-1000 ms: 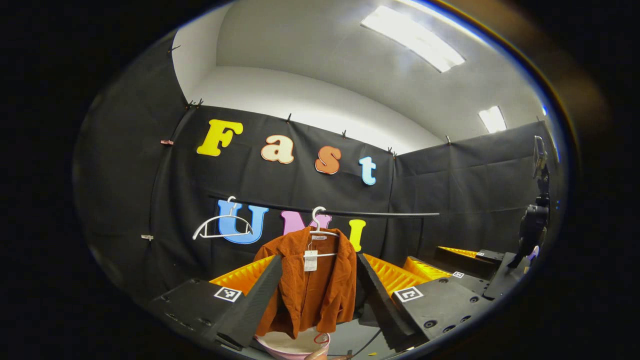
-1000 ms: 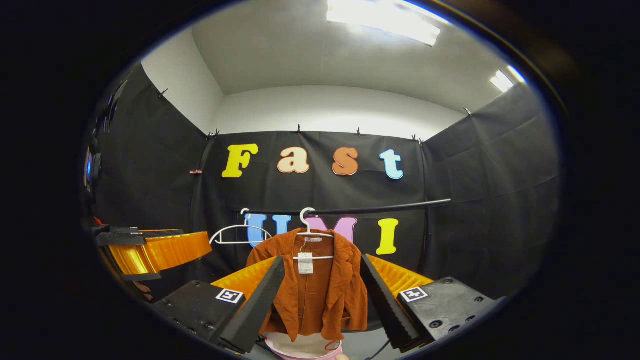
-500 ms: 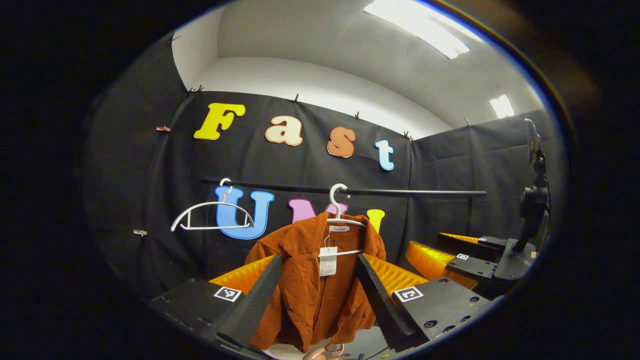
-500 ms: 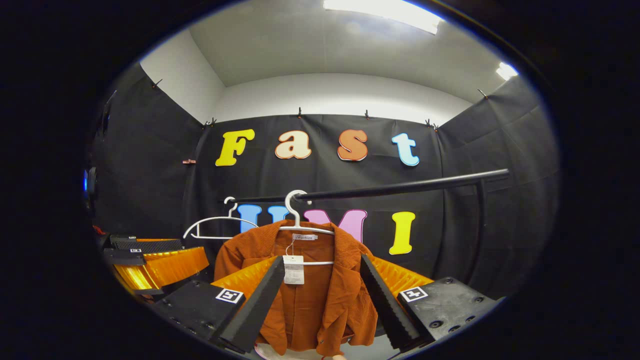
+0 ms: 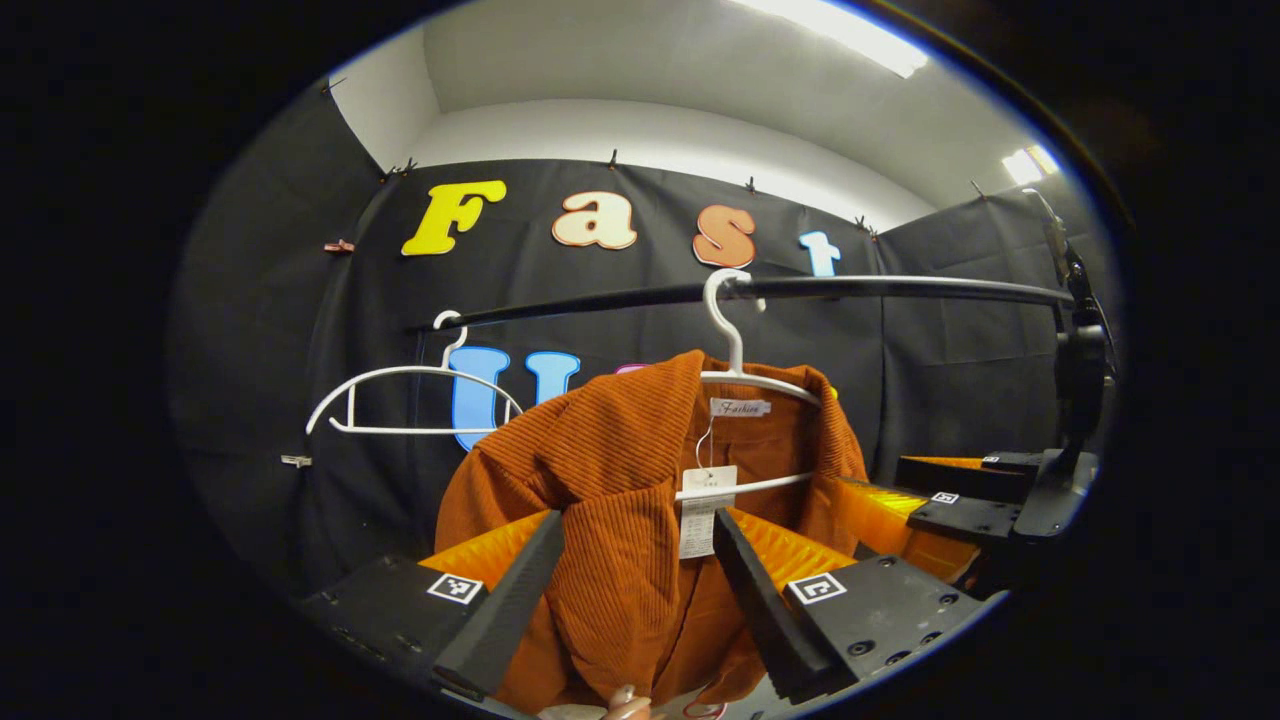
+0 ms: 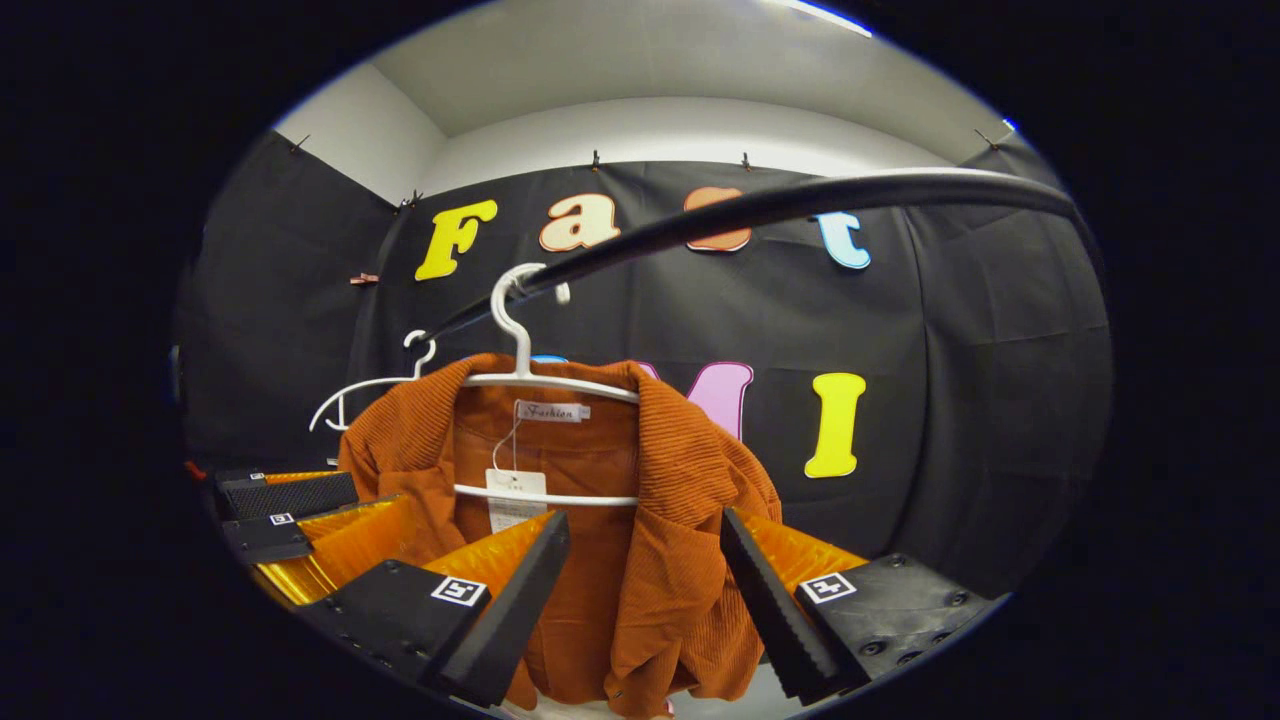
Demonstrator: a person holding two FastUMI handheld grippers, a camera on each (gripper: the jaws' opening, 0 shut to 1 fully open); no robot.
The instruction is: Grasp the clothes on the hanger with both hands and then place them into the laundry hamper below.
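With jaws spread, the left gripper (image 5: 638, 590) and right gripper (image 6: 640, 590) frame a rust-orange corduroy jacket (image 6: 660, 520) hanging on a white plastic hanger (image 6: 540, 385) from the black rail (image 6: 780, 205); each should pinch one shoulder before lifting.

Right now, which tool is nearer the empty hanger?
Left. The left tool fronts the jacket's shoulder beside the empty hanger; the right tool fronts the far shoulder.
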